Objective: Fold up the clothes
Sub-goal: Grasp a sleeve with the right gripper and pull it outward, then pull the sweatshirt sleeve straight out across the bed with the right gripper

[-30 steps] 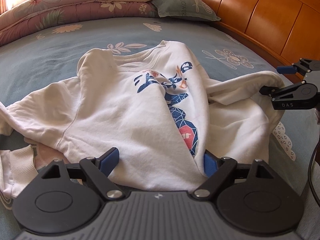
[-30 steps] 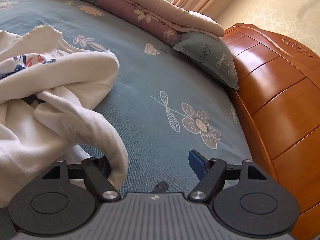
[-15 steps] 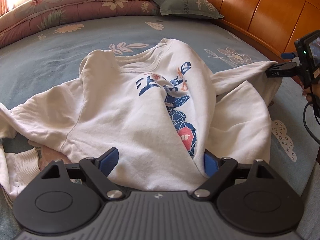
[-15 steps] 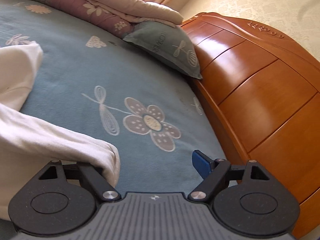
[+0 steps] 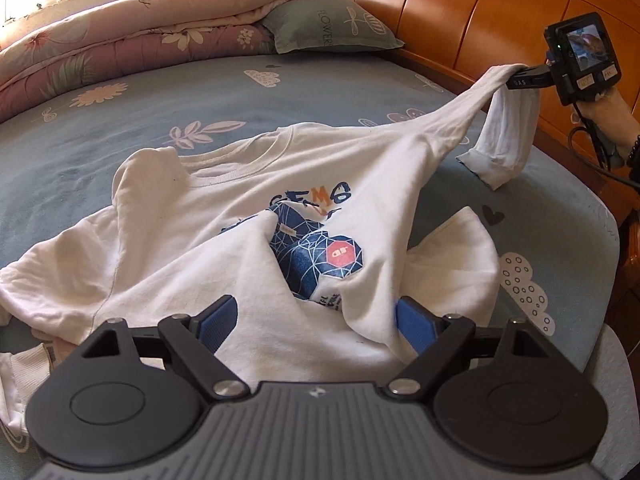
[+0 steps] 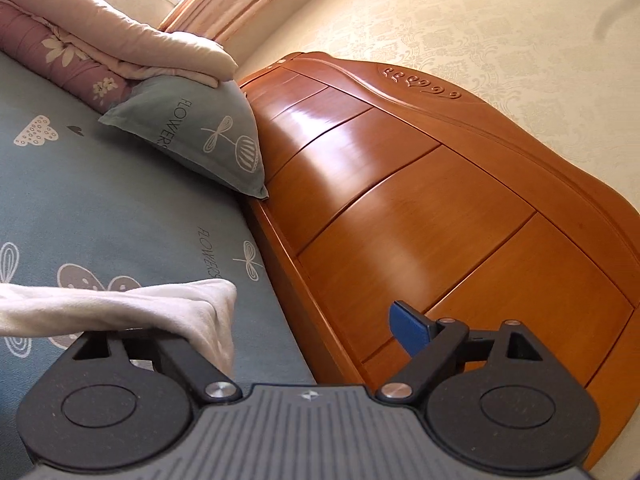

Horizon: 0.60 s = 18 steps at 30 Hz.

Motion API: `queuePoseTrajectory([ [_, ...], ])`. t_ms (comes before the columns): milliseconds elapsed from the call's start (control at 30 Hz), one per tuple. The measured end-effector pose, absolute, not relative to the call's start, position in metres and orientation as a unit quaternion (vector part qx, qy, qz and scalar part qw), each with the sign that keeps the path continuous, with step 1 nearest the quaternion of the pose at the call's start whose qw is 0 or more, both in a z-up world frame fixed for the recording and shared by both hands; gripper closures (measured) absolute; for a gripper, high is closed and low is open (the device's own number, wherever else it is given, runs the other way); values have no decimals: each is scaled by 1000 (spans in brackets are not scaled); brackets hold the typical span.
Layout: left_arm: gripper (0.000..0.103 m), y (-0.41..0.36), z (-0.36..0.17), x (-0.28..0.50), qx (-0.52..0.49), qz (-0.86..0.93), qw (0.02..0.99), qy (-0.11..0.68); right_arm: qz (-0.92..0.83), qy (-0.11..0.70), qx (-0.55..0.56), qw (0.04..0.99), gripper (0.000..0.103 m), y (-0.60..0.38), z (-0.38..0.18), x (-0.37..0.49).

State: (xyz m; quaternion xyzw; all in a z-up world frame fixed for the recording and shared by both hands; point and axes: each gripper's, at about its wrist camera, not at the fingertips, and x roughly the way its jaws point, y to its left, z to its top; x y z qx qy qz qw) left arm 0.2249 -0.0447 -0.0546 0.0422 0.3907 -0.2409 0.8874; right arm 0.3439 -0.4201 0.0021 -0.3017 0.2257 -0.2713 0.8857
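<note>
A white sweatshirt (image 5: 180, 240) with a blue and red print lies crumpled, front up, on the bed. My left gripper (image 5: 316, 316) stands wide over its near hem; cloth lies between the blue pads, which do not pinch it. One sleeve (image 5: 500, 132) is stretched up to the right and hangs draped over one finger of my right gripper (image 5: 520, 78), near the headboard. In the right wrist view the sleeve (image 6: 140, 308) covers the left finger of the right gripper (image 6: 312, 320). The right finger is bare, and the jaws are opening.
The bed has a blue-grey flowered sheet (image 5: 120, 132). An orange wooden headboard (image 6: 400, 200) runs along the right, just ahead of the right gripper. A grey-green pillow (image 5: 328, 24) and a folded quilt (image 5: 120, 40) lie at the far end. A hand (image 5: 608, 112) holds the right gripper.
The right gripper has swung right and up toward the headboard, pulling the sleeve out taut from the shirt. Its view turned from the bed to the headboard. The left gripper rose a little.
</note>
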Motion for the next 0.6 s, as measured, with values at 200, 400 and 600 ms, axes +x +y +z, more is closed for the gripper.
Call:
queuePoseTrajectory([
  [200,16,-43,-53,223,48,-239,887,392,-148,206,-295,921,11,-371,-22,317],
  [400,16,-40,-53,220,44,-232,886,399,23,276,-231,933,6,-311,-51,316],
  [600,16,-38,-52,213,49,-227,886,401,41,331,-164,928,6,-302,-75,288],
])
